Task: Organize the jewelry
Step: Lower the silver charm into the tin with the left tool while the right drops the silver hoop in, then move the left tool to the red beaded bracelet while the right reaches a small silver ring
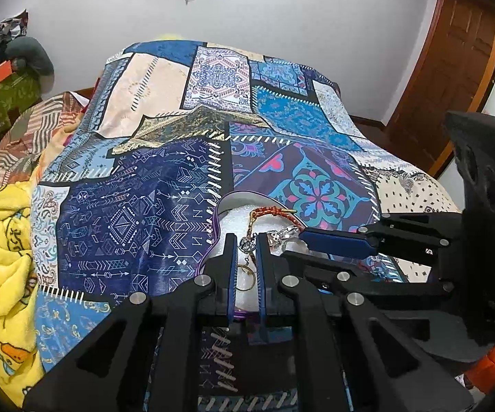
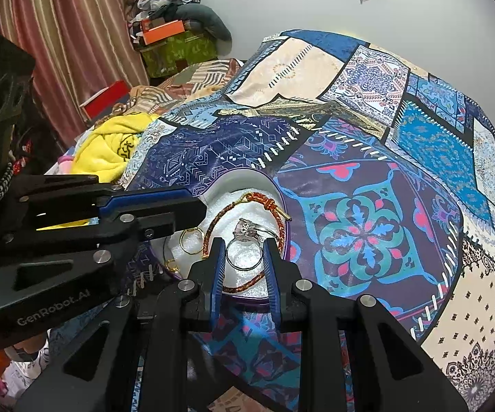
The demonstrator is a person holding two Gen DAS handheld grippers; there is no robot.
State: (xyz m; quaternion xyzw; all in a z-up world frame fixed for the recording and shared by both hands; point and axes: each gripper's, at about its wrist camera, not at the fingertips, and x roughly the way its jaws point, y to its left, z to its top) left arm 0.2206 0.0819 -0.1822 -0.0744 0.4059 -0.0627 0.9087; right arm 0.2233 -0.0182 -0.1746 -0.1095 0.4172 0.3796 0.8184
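Observation:
A purple-rimmed box (image 2: 281, 199) with white padding lies on the patchwork bedspread. In it are a red braided bracelet (image 2: 271, 204), a silver ring with a stone (image 2: 244, 249), and gold hoops (image 2: 190, 240). My right gripper (image 2: 244, 250) is closed on the silver ring, its fingers on either side of the band. My left gripper (image 1: 245, 243) is closed on a small silver charm (image 1: 246, 243) over the box (image 1: 218, 213); a gold ring (image 1: 245, 276) hangs between its fingers below. The left gripper also shows in the right wrist view (image 2: 199, 209).
The patchwork bedspread (image 2: 367, 233) covers the bed. A yellow blanket (image 1: 3, 257) lies at the left. Boxes and clothes (image 2: 171, 37) are piled by the curtain. A wooden door (image 1: 453, 68) stands at the right.

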